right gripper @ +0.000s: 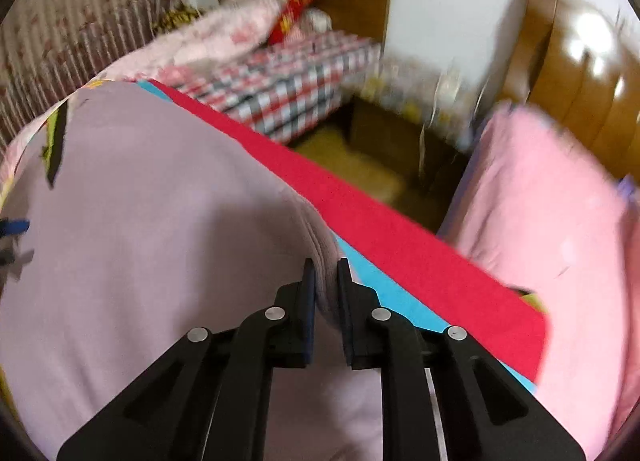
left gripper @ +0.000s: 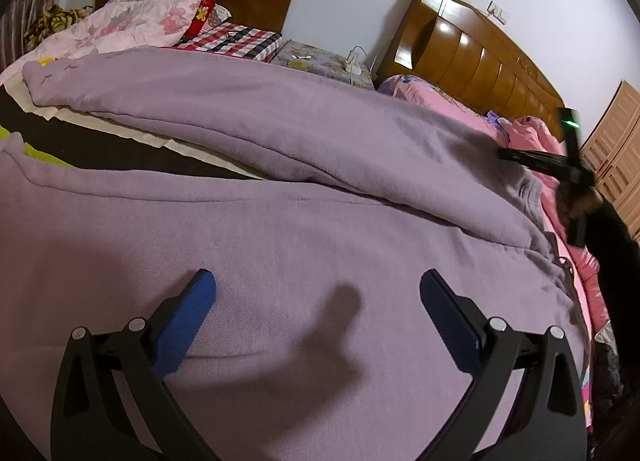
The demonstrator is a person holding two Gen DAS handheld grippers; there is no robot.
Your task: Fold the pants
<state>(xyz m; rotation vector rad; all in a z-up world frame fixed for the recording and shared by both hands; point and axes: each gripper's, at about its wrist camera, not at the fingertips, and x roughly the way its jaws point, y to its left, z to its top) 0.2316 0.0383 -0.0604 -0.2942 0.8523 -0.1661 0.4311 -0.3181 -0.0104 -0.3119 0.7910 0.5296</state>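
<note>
Lilac pants (left gripper: 280, 229) lie spread across the bed, one leg stretching to the far left and the other under my left gripper. My left gripper (left gripper: 318, 285) is wide open just above the near leg, holding nothing. My right gripper (right gripper: 325, 267) is shut on a bunched edge of the pants (right gripper: 160, 197), lifting it over the bed. The right gripper also shows at the far right of the left wrist view (left gripper: 516, 157), at the pants' far end.
A red and blue mat (right gripper: 380, 237) lies under the pants. A pink quilt (right gripper: 540, 197) sits to the right, before a wooden headboard (left gripper: 472, 53). A second bed with pillows (left gripper: 160, 9) and a checked sheet stands behind. A nightstand (left gripper: 320, 61) sits between the beds.
</note>
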